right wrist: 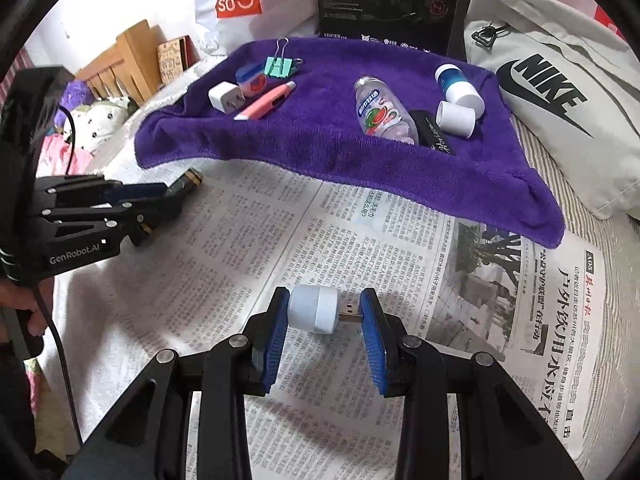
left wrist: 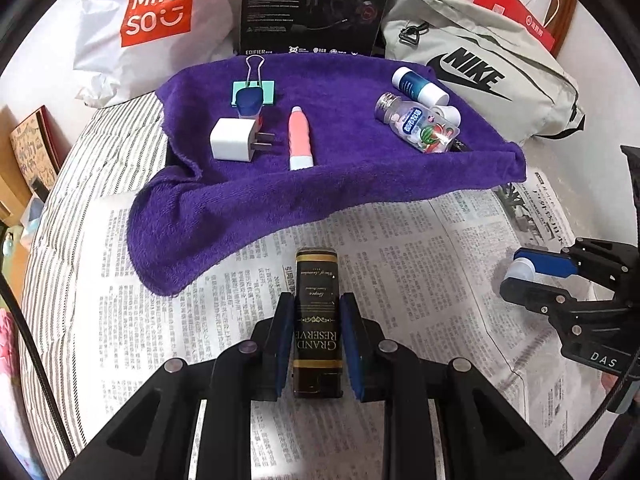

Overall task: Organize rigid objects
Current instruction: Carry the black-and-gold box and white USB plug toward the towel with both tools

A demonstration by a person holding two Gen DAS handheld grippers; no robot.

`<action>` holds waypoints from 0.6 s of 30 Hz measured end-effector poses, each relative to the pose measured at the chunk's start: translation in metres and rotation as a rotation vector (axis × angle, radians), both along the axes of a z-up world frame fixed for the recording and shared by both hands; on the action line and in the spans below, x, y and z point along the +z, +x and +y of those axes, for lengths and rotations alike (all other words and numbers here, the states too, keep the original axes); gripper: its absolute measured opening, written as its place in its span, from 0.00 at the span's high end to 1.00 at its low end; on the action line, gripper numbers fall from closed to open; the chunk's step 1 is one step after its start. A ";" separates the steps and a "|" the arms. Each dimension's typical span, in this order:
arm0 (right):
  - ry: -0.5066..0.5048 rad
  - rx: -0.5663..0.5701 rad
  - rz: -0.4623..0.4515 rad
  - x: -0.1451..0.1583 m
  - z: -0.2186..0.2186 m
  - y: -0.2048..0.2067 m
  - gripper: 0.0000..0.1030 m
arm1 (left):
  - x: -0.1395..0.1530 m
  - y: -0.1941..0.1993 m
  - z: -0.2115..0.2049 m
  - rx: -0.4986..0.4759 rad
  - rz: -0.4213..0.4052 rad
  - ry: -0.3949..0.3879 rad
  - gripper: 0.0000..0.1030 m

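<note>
My left gripper (left wrist: pixel 316 312) is shut on a black and gold "Grand Reserve" box (left wrist: pixel 317 320), held lengthwise over the newspaper (left wrist: pixel 420 264); it also shows in the right wrist view (right wrist: pixel 188 182). My right gripper (right wrist: pixel 325 308) is shut on a small white USB light (right wrist: pixel 316 308), its metal plug against the right pad. A purple towel (left wrist: pixel 320 196) lies beyond, holding a white charger (left wrist: pixel 232 139), a pink pen (left wrist: pixel 300 140), a teal binder clip (left wrist: pixel 256 92), a candy bottle (left wrist: pixel 416 122) and white and blue containers (left wrist: pixel 418 86).
A Miniso bag (left wrist: pixel 152 12), a black Edifier box (left wrist: pixel 316 4) and a grey Nike bag (left wrist: pixel 480 68) stand behind the towel. A striped bedsheet (left wrist: pixel 92 160) lies under the newspaper. Wooden furniture and plush toys (right wrist: pixel 96 120) are at the left.
</note>
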State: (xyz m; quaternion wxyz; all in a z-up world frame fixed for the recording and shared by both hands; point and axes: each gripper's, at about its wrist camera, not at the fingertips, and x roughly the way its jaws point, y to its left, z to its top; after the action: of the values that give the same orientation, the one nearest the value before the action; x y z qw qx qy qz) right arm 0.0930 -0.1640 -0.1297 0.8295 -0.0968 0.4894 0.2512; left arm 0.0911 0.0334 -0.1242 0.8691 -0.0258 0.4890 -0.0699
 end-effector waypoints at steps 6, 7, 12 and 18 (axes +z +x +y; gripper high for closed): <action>0.006 -0.001 0.013 -0.005 -0.003 0.002 0.65 | -0.005 0.001 -0.006 -0.011 0.011 0.040 0.78; 0.008 0.001 0.019 -0.006 -0.003 0.002 0.65 | -0.005 0.001 -0.008 -0.014 0.011 0.058 0.78; 0.009 0.004 0.023 -0.009 -0.002 0.004 0.65 | -0.006 0.000 -0.022 -0.042 -0.010 0.162 0.78; 0.019 0.010 0.011 -0.002 -0.003 0.009 0.65 | 0.002 0.006 -0.014 -0.026 0.009 0.119 0.78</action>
State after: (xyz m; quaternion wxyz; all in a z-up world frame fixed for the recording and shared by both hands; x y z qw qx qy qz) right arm 0.1016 -0.1667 -0.1315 0.8264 -0.0899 0.4911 0.2606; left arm 0.0967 0.0191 -0.1222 0.8659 0.0321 0.4964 -0.0518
